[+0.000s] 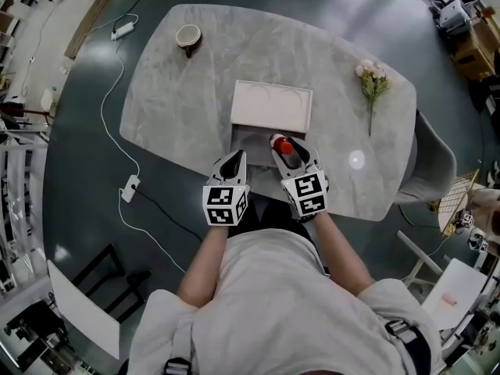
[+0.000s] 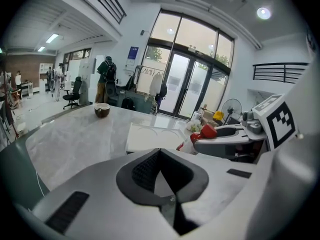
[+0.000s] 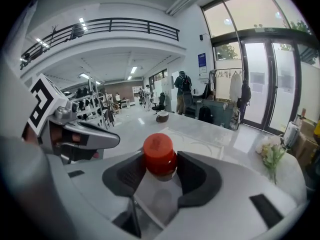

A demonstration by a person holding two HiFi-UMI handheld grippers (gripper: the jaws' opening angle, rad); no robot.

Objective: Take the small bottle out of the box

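A small bottle with a red cap (image 1: 283, 144) sits between the fingers of my right gripper (image 1: 287, 151), which is shut on it just in front of the white box (image 1: 272, 105). In the right gripper view the red cap (image 3: 160, 154) stands upright between the two dark pads, and the bottle's clear body shows below it. My left gripper (image 1: 233, 164) hangs beside it on the left, over the table's near edge, its jaws closed together with nothing in them (image 2: 160, 151). From the left gripper view the bottle (image 2: 207, 131) and the right gripper (image 2: 225, 140) show at the right.
The grey marble table (image 1: 187, 108) carries a small brown bowl (image 1: 188, 36) at the far left and a sprig of pale flowers (image 1: 373, 80) at the right. A grey chair (image 1: 431, 162) stands at the table's right side. A white cable with a power strip (image 1: 130, 187) lies on the floor at left.
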